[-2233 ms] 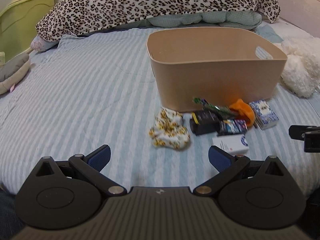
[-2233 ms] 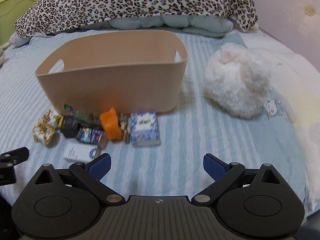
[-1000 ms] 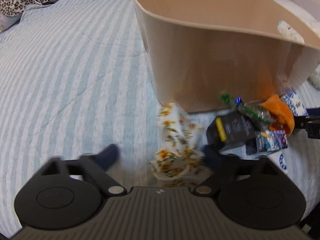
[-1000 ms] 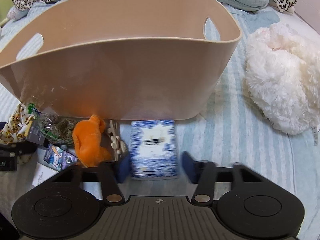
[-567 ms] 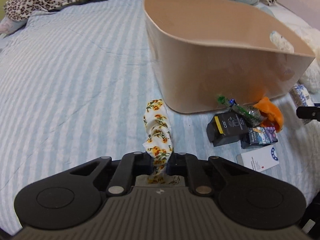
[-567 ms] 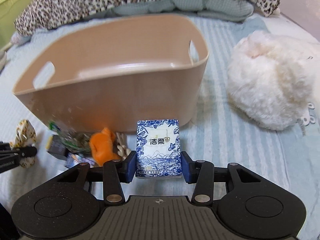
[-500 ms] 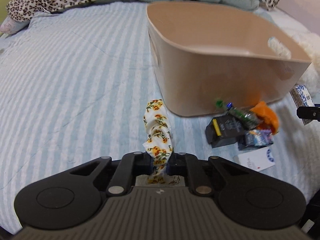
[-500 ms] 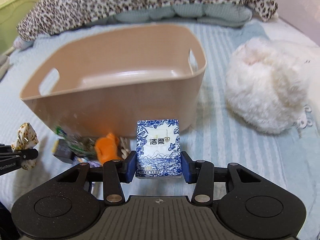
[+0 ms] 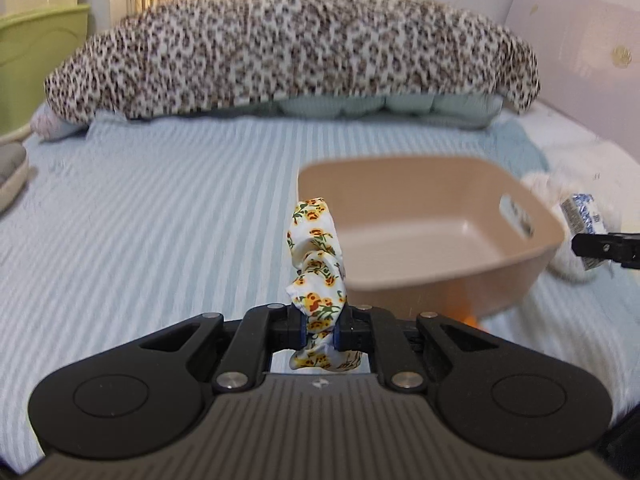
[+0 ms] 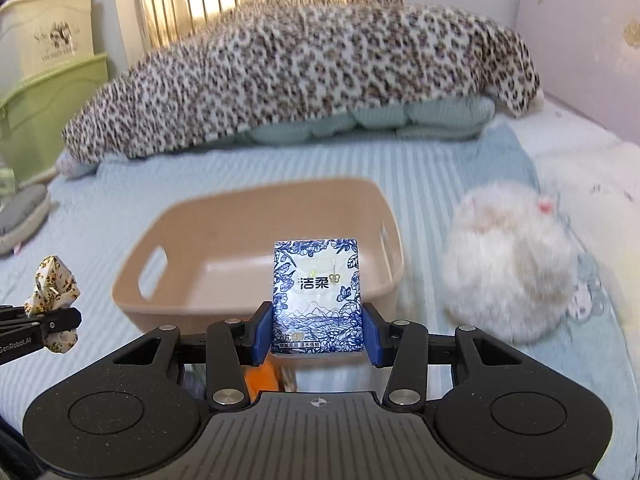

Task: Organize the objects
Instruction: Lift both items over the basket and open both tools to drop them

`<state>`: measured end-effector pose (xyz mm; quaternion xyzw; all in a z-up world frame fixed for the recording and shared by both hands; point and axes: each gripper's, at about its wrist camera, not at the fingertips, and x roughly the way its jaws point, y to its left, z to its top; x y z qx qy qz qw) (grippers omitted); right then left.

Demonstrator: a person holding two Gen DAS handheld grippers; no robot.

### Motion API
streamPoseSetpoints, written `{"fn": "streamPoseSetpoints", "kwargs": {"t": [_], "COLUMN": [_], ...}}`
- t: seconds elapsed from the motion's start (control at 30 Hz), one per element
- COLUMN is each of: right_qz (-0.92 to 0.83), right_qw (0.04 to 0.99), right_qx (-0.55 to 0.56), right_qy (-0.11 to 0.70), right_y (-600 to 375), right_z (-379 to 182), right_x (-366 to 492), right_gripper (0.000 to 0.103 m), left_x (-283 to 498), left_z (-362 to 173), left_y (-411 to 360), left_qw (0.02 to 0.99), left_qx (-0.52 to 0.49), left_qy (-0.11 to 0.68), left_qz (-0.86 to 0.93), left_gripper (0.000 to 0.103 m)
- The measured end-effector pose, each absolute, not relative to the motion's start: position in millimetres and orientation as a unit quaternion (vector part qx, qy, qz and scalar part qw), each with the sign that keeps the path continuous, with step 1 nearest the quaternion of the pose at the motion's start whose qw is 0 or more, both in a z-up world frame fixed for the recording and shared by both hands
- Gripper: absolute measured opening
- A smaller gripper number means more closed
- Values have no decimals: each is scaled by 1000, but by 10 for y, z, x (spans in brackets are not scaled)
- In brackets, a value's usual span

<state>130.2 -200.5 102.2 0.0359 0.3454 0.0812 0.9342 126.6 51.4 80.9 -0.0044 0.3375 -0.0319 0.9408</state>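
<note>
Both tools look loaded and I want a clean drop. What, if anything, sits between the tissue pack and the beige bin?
Nothing visible. The right tool holds the tissue pack just short of the beige bin, whose near rim and bare floor lie straight ahead.

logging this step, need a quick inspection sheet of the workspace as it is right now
Surface: pale blue striped bed sheet, lightly creased.
Job's things: beige plastic storage bin with cut-out handles, inside looks empty; floral yellow-and-white fabric scrunchie; blue-and-white patterned tissue pack. Both are held up on the near side of the bin.
Clutter: orange item partly hidden below the right gripper.
Grippers: left gripper shut on the scrunchie; right gripper shut on the tissue pack.
Cables: nothing seen.
Surroundings: leopard-print blanket, white fluffy plush toy, green plastic drawer unit.
</note>
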Motion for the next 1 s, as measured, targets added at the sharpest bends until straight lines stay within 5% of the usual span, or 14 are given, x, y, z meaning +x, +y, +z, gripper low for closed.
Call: {"fn": "streamPoseSetpoints", "kwargs": {"t": [0.33,1.0], "right_qz": [91,62], "right_qw": [945,916], "right_qx": [43,-35], "right_qy": [312,394], "right_y": [-1865,-1465], "right_z": [1163,423], "right_x": [1768,2371], "right_gripper": [43,43], "left_x": [1884,2643], "left_z": [1041,161], "left_y": [202,7], "left_qw": [956,913], "left_qx": [25,56], "left_qy": [292,403], "left_qz": [-28,-25], "left_gripper": [13,15]}}
